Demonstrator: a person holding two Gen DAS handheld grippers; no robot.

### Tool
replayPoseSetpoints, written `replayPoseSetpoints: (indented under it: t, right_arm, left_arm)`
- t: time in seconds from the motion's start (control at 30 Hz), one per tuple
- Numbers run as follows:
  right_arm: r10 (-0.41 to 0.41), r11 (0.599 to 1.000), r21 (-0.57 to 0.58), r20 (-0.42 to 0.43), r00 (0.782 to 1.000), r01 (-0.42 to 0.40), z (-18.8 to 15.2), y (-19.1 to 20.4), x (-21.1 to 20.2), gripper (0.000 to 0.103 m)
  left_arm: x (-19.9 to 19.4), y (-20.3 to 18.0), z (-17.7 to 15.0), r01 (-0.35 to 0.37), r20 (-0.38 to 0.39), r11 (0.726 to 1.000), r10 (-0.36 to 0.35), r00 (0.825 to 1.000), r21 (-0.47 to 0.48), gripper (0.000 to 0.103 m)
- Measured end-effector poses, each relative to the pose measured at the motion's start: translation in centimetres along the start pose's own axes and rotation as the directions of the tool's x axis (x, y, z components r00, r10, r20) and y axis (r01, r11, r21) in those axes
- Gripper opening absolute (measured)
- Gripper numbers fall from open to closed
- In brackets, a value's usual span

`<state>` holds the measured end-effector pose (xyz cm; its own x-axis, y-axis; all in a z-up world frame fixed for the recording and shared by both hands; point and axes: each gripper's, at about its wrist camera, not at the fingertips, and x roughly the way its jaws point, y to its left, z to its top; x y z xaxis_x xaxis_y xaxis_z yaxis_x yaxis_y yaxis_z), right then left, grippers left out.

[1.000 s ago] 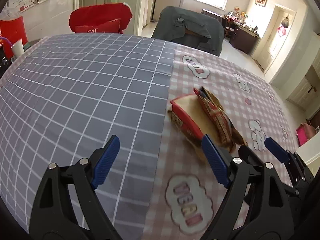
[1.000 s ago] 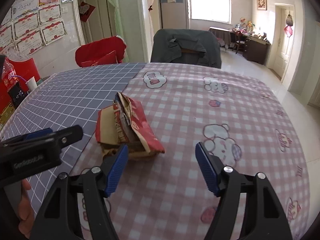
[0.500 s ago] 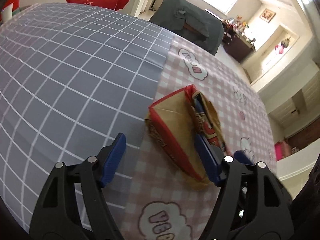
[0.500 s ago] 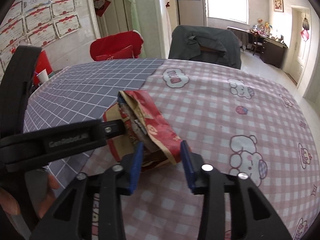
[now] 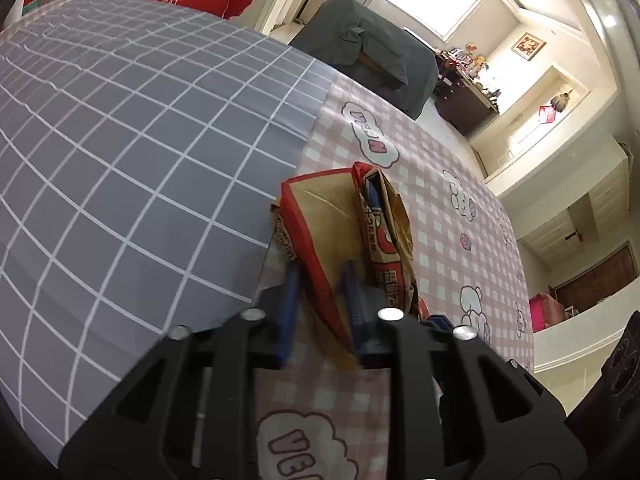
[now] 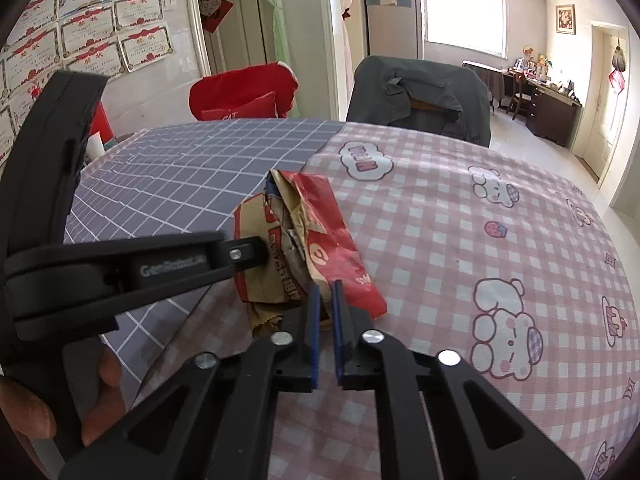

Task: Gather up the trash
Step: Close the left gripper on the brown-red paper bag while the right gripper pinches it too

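Observation:
A crumpled red and brown paper bag [image 5: 336, 224] lies on the table where the grey cloth meets the pink one; it also shows in the right wrist view [image 6: 304, 240]. My left gripper [image 5: 320, 292] is shut on the bag's near left flap. My right gripper [image 6: 325, 300] is shut on the bag's near right edge. The left gripper's finger [image 6: 244, 254] shows in the right wrist view, pressed against the bag's left side.
A grey grid cloth [image 5: 120, 152] covers the left of the table, a pink checked cloth [image 6: 500, 248] the right. Behind the table stand a chair with a dark jacket [image 6: 420, 96] and a red-covered chair [image 6: 244, 92]. A cup [image 6: 96, 146] stands at the far left.
Both grippers moved in on the bag and closed on it from either side. The bag's sides now stand pinched up.

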<state>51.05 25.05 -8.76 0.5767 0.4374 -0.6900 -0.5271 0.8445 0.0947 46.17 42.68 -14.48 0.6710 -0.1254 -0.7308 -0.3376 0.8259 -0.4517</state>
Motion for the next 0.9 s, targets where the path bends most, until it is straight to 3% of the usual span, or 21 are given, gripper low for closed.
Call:
replayPoseSetpoints:
  t: [0.27, 0.33, 0.37, 0.43, 0.47, 0.57, 0.73, 0.77, 0.8, 0.9]
  right_arm:
    - [0.026, 1.0, -0.004, -0.024, 0.999, -0.026, -0.7, 0.6, -1.0, 0.002]
    - [-0.003, 1.0, -0.005, -0.005, 1.0, 0.003, -1.0, 0.7, -1.6, 0.006]
    - [-0.003, 1.0, -0.001, -0.014, 1.0, 0.003, -1.2, 0.6, -1.5, 0.009]
    - [-0.043, 0.999, -0.024, -0.024, 0.999, 0.043, -1.4, 0.7, -1.3, 0.039]
    - [-0.076, 0.996, -0.05, -0.022, 0.997, 0.075, -1.5, 0.9, -1.2, 0.041]
    - [-0.058, 0.996, -0.062, -0.021, 0.998, 0.057, -1.7, 1.1, -1.0, 0.041]
    - [-0.096, 0.989, -0.117, -0.028, 0.995, 0.092, -1.2, 2.1, 0.1, 0.04]
    - [-0.098, 0.988, -0.123, -0.029, 0.995, 0.094, -1.2, 2.1, 0.2, 0.037]
    - [-0.084, 0.99, -0.118, -0.033, 0.996, 0.08, -1.1, 2.1, 0.3, 0.019]
    - [-0.071, 0.993, -0.102, -0.031, 0.997, 0.068, -1.1, 1.9, 0.2, 0.011]
  left_arm:
    - [-1.5, -0.2, -0.4, -0.008, 0.003, 1.0, 0.008, 1.0, 0.017, 0.01]
    - [-1.8, -0.1, -0.6, -0.009, 0.005, 1.0, 0.009, 1.0, 0.022, 0.01]
    - [-1.9, -0.1, -0.6, -0.009, 0.005, 1.0, 0.009, 1.0, 0.022, 0.01]
    - [-1.7, 0.2, -0.4, -0.016, -0.007, 1.0, 0.016, 1.0, 0.023, 0.01]
    - [-1.7, 0.4, -0.2, -0.015, -0.012, 1.0, 0.016, 1.0, 0.022, 0.01]
    - [-1.7, 0.8, 0.0, -0.021, -0.019, 0.999, 0.022, 1.0, 0.025, 0.01]
    - [-1.5, 1.1, -0.1, -0.037, -0.022, 0.998, 0.038, 0.999, 0.046, 0.01]
    - [-1.5, 1.1, -0.2, -0.039, -0.022, 0.998, 0.04, 0.999, 0.048, 0.01]
    - [-1.4, 1.2, -0.1, -0.035, -0.024, 0.998, 0.036, 0.999, 0.046, 0.01]
    - [-1.7, 1.3, -0.4, -0.035, -0.023, 0.998, 0.036, 0.999, 0.051, 0.01]
